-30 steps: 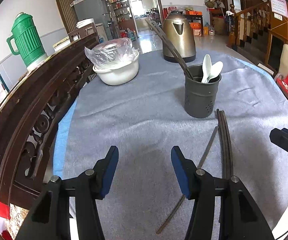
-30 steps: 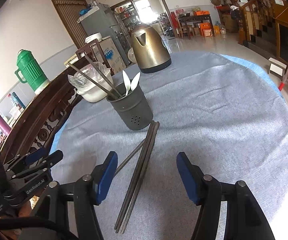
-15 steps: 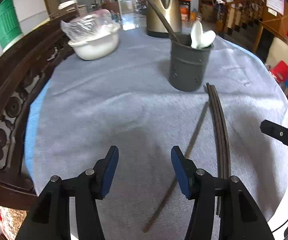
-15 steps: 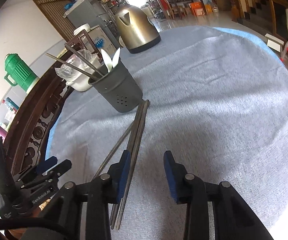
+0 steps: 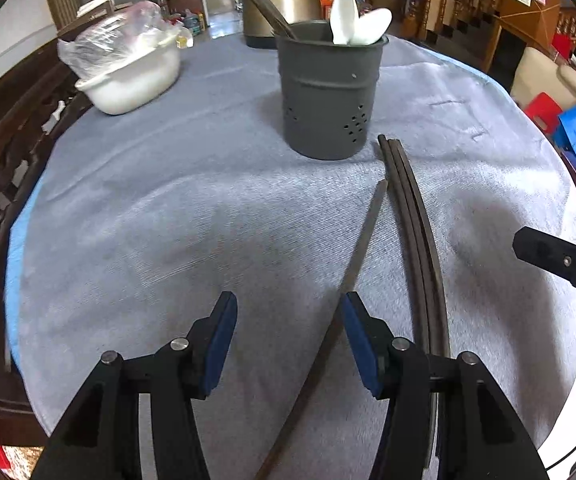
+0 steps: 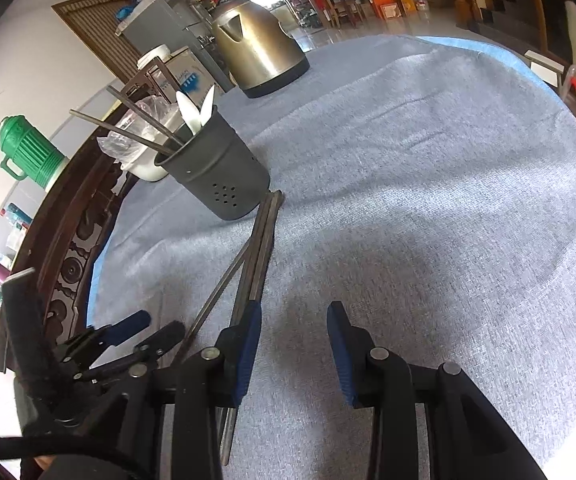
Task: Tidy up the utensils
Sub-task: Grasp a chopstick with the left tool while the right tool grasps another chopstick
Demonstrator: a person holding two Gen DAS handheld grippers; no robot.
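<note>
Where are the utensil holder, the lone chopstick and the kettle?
utensil holder (image 5: 328, 92), left wrist view, front wall.
lone chopstick (image 5: 362, 240), left wrist view, mid-shaft on the cloth.
kettle (image 6: 258, 48), right wrist view, metal body.

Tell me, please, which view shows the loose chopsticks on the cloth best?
The left wrist view: the bundled chopsticks and the single stray chopstick lie clear along most of their length. In the right wrist view the same chopsticks run behind the right gripper.

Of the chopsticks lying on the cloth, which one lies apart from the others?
The single chopstick angled toward the left gripper; the other chopsticks lie bundled side by side.
</note>
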